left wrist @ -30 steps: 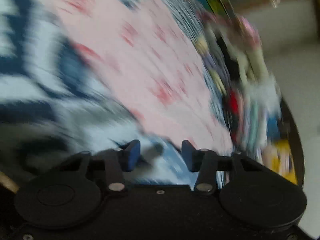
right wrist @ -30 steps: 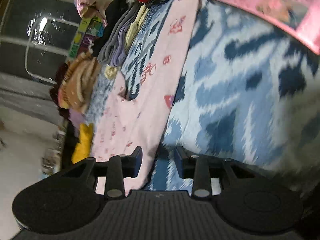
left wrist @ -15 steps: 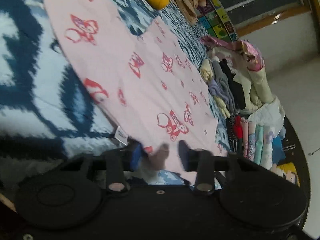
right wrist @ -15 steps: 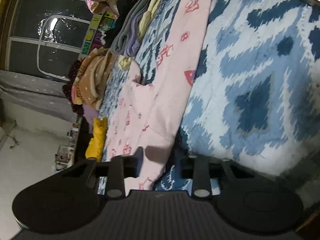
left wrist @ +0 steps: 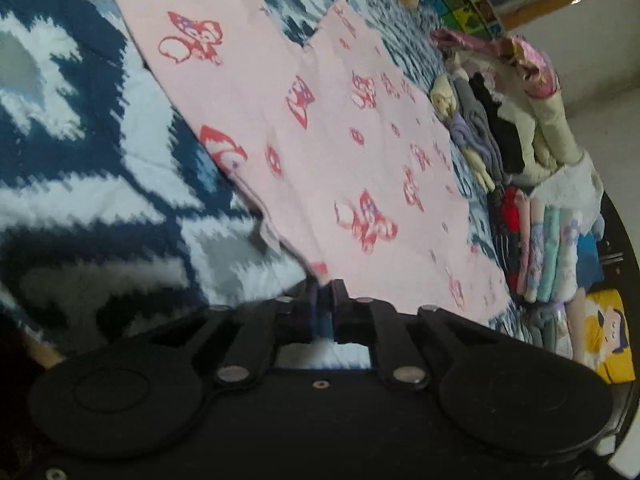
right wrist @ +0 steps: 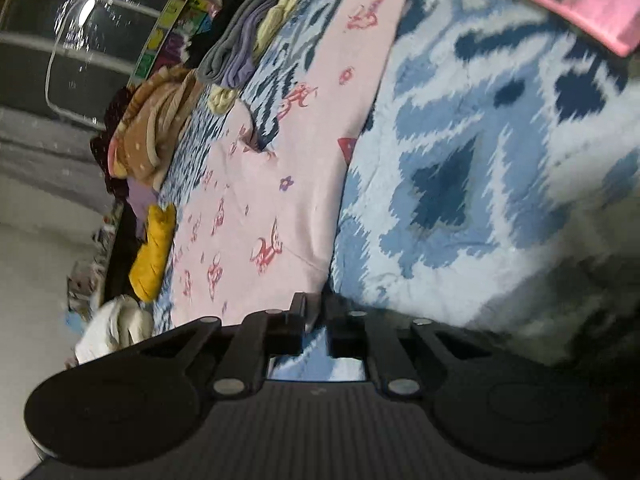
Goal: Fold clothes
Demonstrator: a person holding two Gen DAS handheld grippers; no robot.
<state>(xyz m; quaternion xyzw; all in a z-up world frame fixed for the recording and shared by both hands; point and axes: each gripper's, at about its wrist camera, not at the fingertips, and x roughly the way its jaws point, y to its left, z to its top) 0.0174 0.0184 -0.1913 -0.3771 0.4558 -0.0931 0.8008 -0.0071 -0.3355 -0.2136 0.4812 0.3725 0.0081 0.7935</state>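
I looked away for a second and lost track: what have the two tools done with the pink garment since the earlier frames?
Both tools closed. The left tool, open a second ago, has shut on the near edge of the pink garment; the right tool has likewise closed on its edge at the other end. The garment stays spread flat on the blue patterned bedspread, and the folded clothes beyond are untouched.
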